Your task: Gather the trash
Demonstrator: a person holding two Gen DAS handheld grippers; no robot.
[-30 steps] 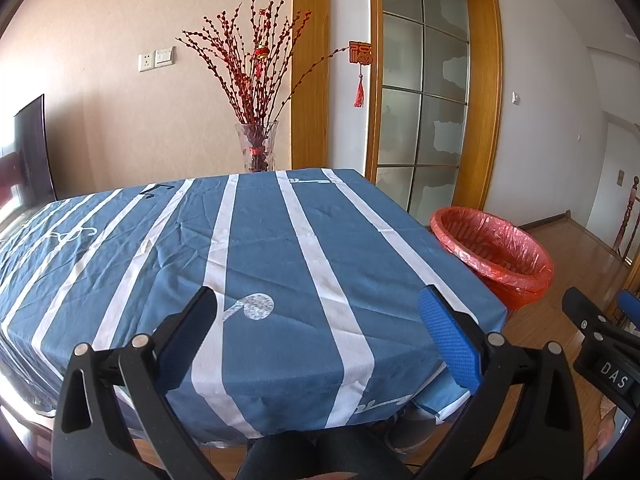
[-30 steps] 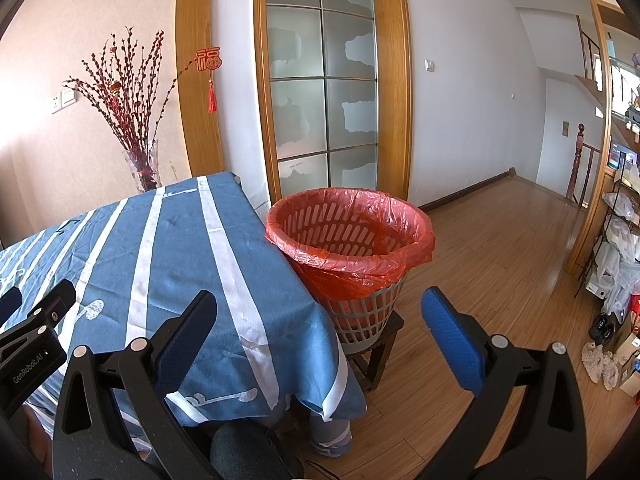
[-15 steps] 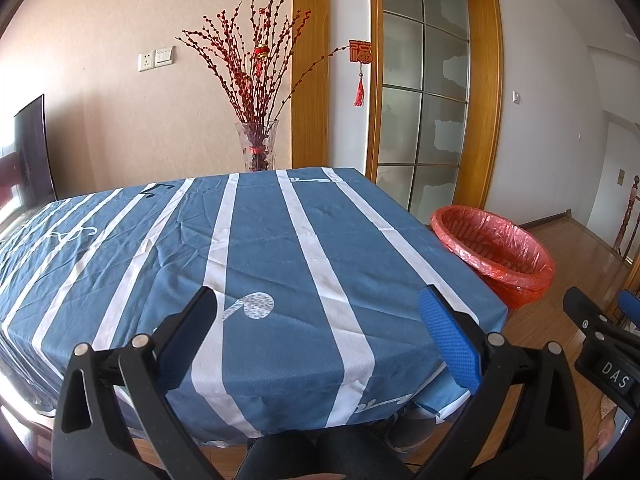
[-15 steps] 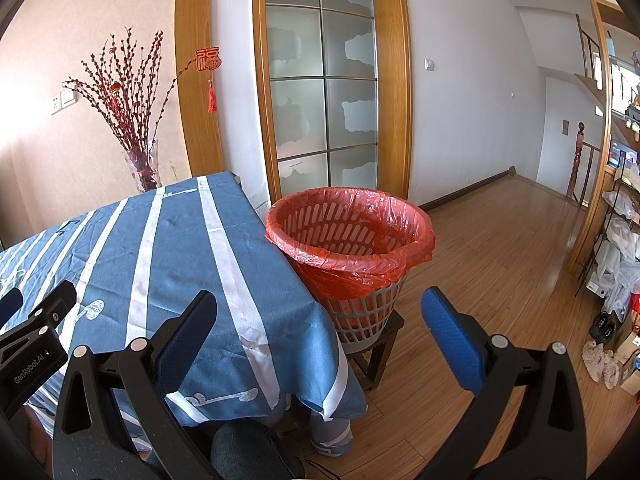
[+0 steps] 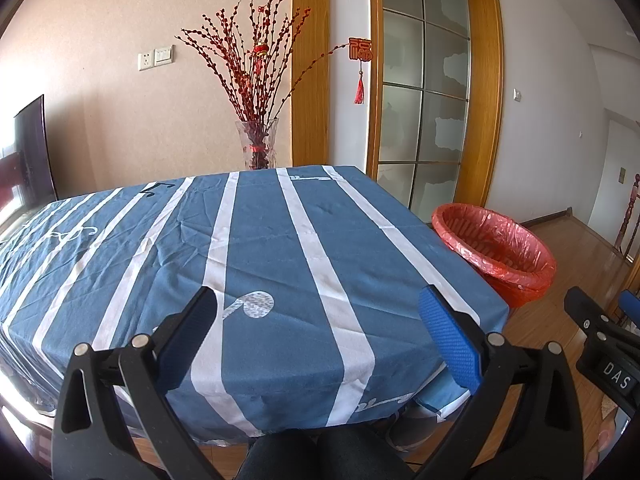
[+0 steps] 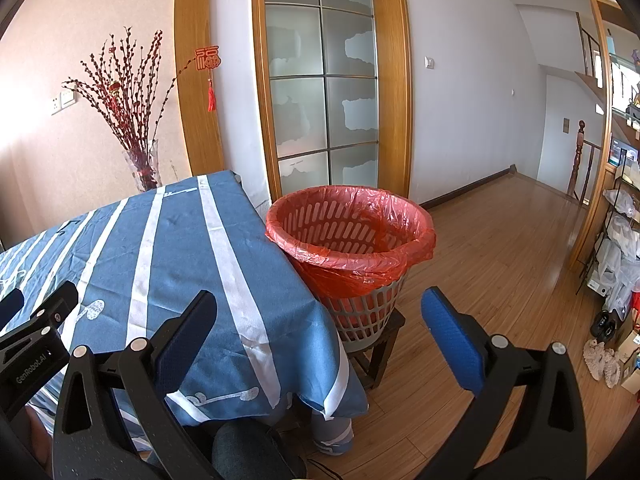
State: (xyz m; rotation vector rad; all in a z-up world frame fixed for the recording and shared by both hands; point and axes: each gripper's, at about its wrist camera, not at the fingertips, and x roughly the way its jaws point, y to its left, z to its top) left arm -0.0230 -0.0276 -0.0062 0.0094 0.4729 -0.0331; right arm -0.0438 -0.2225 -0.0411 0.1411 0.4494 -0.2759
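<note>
Trash basket (red liner) beside table | both claws gaping

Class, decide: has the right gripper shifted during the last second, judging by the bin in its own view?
No. The right gripper frames the red-lined bin and door frame exactly as before.

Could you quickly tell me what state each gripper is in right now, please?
Left gripper: open, holding nothing.
Right gripper: open, holding nothing.
</note>
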